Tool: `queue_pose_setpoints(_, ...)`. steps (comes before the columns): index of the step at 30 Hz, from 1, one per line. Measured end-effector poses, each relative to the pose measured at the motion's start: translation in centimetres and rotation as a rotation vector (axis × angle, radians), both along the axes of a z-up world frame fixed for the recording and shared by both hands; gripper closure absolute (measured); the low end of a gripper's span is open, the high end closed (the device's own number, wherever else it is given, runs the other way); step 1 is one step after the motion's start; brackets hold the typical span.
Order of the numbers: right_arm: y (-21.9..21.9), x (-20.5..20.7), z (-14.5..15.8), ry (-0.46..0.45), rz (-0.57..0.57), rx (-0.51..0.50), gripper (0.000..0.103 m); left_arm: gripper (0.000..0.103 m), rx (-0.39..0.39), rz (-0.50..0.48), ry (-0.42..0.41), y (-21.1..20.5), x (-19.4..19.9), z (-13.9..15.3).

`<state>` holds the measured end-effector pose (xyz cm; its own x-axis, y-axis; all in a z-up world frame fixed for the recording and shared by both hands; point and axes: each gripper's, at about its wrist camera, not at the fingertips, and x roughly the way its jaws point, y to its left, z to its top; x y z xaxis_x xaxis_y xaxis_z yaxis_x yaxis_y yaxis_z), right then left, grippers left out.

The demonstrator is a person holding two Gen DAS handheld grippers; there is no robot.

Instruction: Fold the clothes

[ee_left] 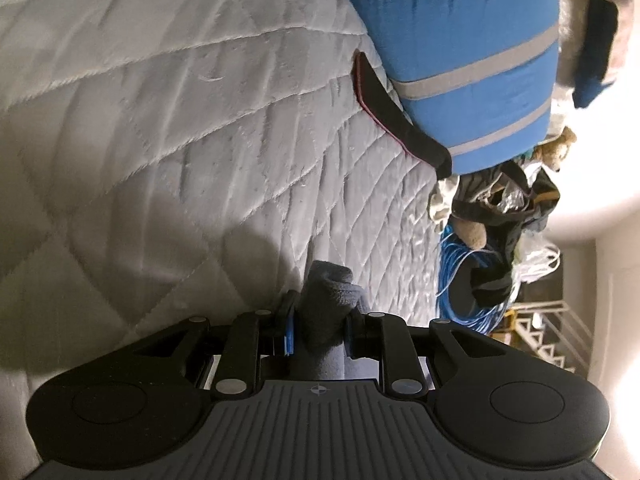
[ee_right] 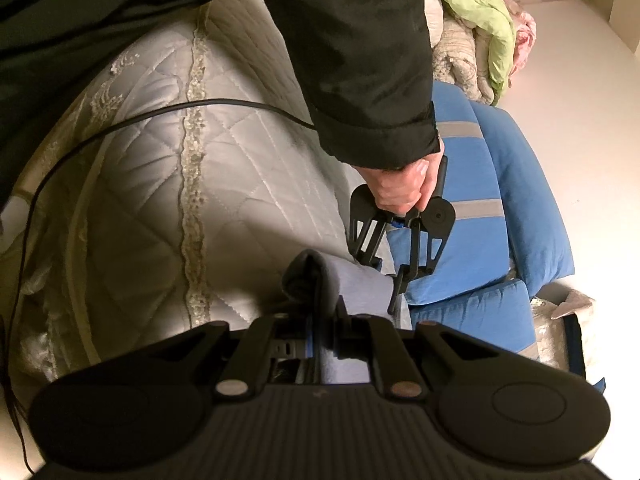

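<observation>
A person's left gripper (ee_left: 320, 326) pinches a bunched fold of grey cloth (ee_left: 326, 300) between its jaws, above a white quilted bedspread (ee_left: 160, 140). From the right wrist camera, the right gripper (ee_right: 326, 336) has its jaws closed tight on another edge of the same grey cloth (ee_right: 360, 284), which stretches from it across to the other gripper, held by a hand (ee_right: 400, 190) emerging from a dark sleeve (ee_right: 360, 60). The garment thus hangs between the two grippers, just over the bed's surface near its edge. A blue cushion with grey stripes (ee_left: 460, 60) lies on the bed beyond, a dark strip of fabric (ee_left: 396, 112) tucked beneath its edge. Further right sits a heap of clutter (a coil of blue wire (ee_left: 460, 280), what may be a small plush bear (ee_left: 556, 148), though the view there is blurred). A black cable (ee_right: 160, 110) trails across the quilt, and a green fabric (ee_right: 472, 4) is piled beside the cushion.
</observation>
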<state>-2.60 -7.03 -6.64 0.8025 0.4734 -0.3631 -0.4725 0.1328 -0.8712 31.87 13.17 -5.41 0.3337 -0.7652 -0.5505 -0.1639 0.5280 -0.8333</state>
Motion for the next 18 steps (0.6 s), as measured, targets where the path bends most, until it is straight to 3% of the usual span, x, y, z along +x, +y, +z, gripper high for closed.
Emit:
queue_pose_setpoints(4,0.1,0.0,0.1,0.006,-0.002,0.003,0.103,0.083,-0.007,-0.001,-0.02,0.4,0.8,0.0)
queue_pose_setpoints(7,0.1,-0.2,0.0,0.015,0.003,-0.003,0.103,0.086,0.027,0.202,-0.074,3.2,0.8,0.8)
queue_pose_setpoints(10,-0.2,-0.6,-0.5,0.008,0.008,-0.018,0.103,0.085,-0.03,0.216,-0.065,4.7,1.2,1.0)
queue_pose_setpoints(12,-0.3,-0.6,-0.4,0.012,-0.001,-0.003,0.103,0.082,0.012,0.242,-0.079,4.9,0.8,1.7)
queue_pose_setpoints(16,0.0,-0.5,-0.2,0.015,-0.013,0.014,0.103,0.063,0.042,0.229,-0.082,4.3,-0.6,2.9)
queue_pose_setpoints(18,0.0,-0.5,-0.2,0.013,-0.018,0.017,0.103,0.06,0.075,0.221,-0.091,4.0,-2.0,3.7)
